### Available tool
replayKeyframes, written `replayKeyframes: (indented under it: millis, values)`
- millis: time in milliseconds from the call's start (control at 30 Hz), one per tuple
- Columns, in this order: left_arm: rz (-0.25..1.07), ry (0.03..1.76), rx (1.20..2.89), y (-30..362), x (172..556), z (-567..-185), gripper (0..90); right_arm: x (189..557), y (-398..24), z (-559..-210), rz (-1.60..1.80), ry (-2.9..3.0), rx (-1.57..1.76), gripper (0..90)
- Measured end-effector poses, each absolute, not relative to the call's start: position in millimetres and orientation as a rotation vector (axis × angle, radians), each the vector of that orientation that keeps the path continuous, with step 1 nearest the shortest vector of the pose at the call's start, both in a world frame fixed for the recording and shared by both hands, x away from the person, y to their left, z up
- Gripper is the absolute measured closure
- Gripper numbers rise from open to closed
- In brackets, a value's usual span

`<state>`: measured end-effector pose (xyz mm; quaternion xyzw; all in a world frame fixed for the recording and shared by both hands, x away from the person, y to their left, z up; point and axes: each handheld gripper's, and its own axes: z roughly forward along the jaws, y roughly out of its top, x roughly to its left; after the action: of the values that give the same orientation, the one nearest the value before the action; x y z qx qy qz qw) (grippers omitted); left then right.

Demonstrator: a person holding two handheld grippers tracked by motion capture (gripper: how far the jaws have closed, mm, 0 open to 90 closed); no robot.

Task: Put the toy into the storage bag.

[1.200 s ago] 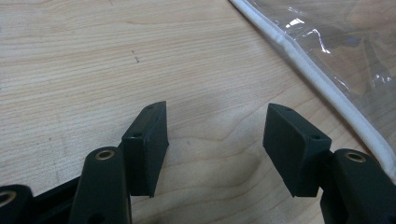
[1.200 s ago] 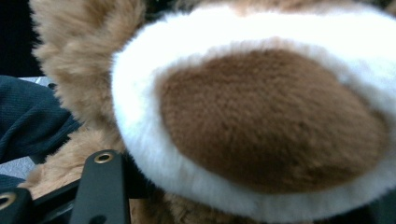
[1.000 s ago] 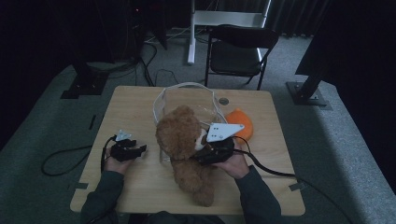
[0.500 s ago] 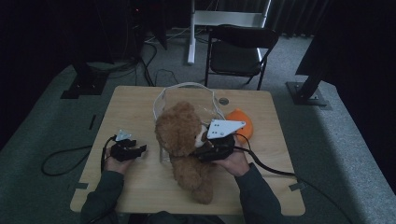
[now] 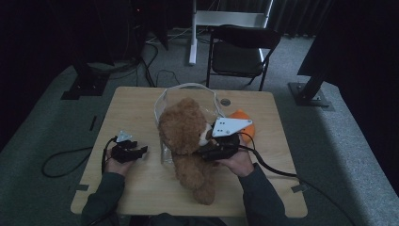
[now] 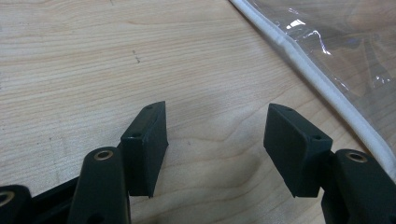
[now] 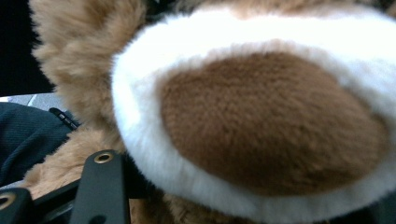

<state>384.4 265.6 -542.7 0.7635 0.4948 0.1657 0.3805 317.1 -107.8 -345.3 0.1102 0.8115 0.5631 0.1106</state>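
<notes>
A fluffy brown teddy bear [image 5: 188,141] lies mid-bench, its head against a clear plastic bag [image 5: 188,94]. The right claw [image 5: 207,153] pinches the bear's side. The left claw [image 5: 139,151] rests spread and empty on the bench [image 5: 136,108].

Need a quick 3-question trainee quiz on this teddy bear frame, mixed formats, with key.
1. True or false: the left gripper has its jaws apart with nothing between them.
2. The right gripper is at which thing? A) the orange thing B) the teddy bear C) the chair
3. Fill in: the clear bag lies partly under the bear's ____.

Key:
1. True; only bare table shows between the jaws.
2. B; the teddy bear sits between its jaws, a paw or ear pad close up in the right gripper view.
3. Head. The orange thing lies behind the right gripper.
</notes>
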Motion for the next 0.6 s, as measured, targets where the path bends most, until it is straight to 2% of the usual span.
replayKeyframes:
  millis: [600]
  values:
    - [0.419,1.266,1.947,266,385,-543,40.1,320,-104,-327,1.661,2.357,0.326,37.7]
